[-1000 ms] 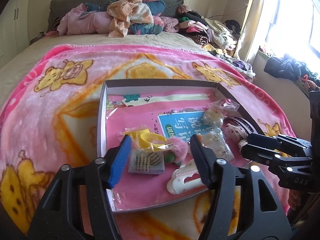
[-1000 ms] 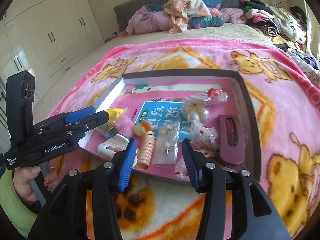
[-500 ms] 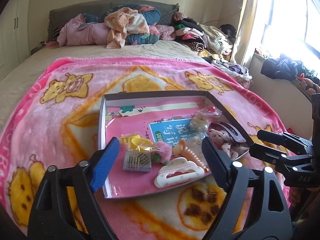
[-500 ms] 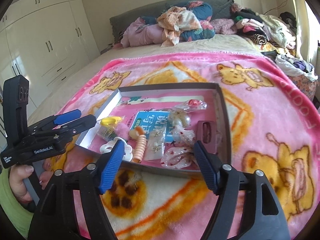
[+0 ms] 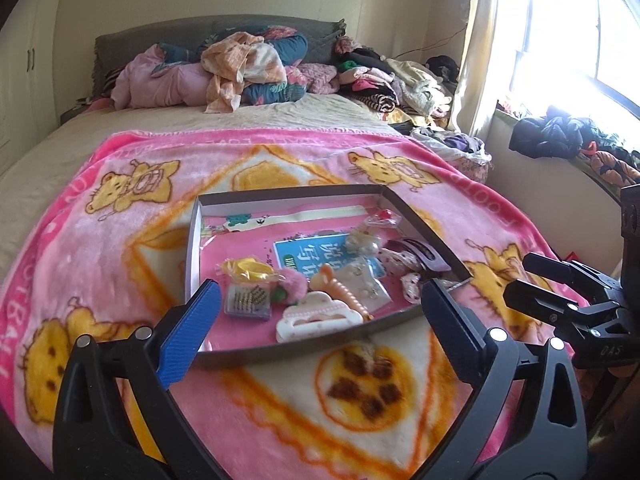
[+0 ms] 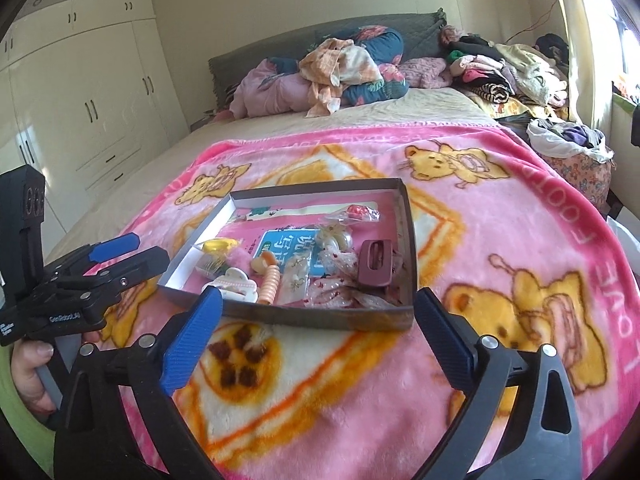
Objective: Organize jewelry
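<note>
Bedroom, daylight from a window (image 5: 568,40) on the right. Bed (image 5: 60,148) under a beige sheet, with a pink blanket (image 5: 120,216) printed with yellow bears spread over the near half. Heap of clothes and bedding (image 5: 240,68) piled against a grey headboard (image 6: 248,54); more clothes (image 6: 504,68) stacked along the window side. Cream wardrobe doors (image 6: 80,92) to the left in the right wrist view.

On the blanket, a shallow cardboard tray (image 5: 192,248) with a pink lining. Inside: a blue card (image 5: 316,254) printed with characters, a yellow piece in a clear bag (image 5: 246,270), a small box of tiny beads (image 5: 246,300), a pink pompom (image 5: 294,282), a white hair claw (image 5: 316,316) near the front wall, an orange spiral clip (image 6: 270,284), earrings in a clear packet (image 6: 298,278), pearl pieces in a bag (image 5: 360,242), a red bead in a bag (image 6: 358,212), a maroon hair claw (image 6: 374,266) by the right wall, and dotted fabric pieces (image 6: 340,292) beside it.

Left gripper (image 5: 316,316) spread wide and opening further, nothing between the pads. Right gripper (image 6: 316,328) likewise wide and opening, nothing held. Hand (image 6: 28,368) in a green sleeve on the left gripper's handle.

Compared with a second ago: both pairs of jaws far wider apart, both grippers pulled back from the tray, so more blanket shows in front of it; jewelry in the tray lying where it was.
</note>
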A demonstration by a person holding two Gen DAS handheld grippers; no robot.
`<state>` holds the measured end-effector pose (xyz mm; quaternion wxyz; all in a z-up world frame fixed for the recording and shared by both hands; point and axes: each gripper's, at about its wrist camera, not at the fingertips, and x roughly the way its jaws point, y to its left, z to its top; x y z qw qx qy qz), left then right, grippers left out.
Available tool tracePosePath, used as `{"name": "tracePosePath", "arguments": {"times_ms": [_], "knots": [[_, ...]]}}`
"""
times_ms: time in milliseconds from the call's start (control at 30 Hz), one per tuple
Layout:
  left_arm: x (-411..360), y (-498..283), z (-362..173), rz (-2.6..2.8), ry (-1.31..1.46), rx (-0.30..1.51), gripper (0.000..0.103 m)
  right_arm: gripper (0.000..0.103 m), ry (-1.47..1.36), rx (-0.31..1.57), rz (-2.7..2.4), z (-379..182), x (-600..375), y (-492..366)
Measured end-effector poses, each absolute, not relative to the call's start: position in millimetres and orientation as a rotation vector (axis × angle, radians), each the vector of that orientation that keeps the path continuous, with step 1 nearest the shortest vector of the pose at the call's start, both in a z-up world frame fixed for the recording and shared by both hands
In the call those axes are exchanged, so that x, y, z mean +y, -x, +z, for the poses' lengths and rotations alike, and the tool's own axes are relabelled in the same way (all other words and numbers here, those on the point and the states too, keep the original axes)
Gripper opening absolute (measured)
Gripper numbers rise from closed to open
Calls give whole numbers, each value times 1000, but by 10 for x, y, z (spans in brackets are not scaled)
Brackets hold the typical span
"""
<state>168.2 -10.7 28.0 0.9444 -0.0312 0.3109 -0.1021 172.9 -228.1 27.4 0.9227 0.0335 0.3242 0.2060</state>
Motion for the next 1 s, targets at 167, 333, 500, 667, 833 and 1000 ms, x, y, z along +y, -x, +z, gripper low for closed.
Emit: {"name": "tracePosePath", "arguments": {"times_ms": [167, 333, 500, 667, 833, 1000], "knots": [[-161, -1550, 285, -215, 66, 632, 91, 95, -71, 654, 416, 274, -2317, -1613], [-239, -1411, 257, -224, 60, 639, 91, 95, -58, 639, 407, 264, -2340, -1487], [-308, -1266, 218, -222, 53, 638, 91, 96, -48, 619, 391, 256, -2383, -1342], [-308, -1166, 183, -210, 67, 630, 91, 96, -53, 596, 370, 247, -2467, -1217], [-294, -1097, 174, -189, 80, 618, 91, 96, -48, 570, 350, 235, -2520, -1106], [-299, -1030, 144, -184, 95, 609, 91, 96, -40, 527, 331, 219, -2523, -1007]]}}
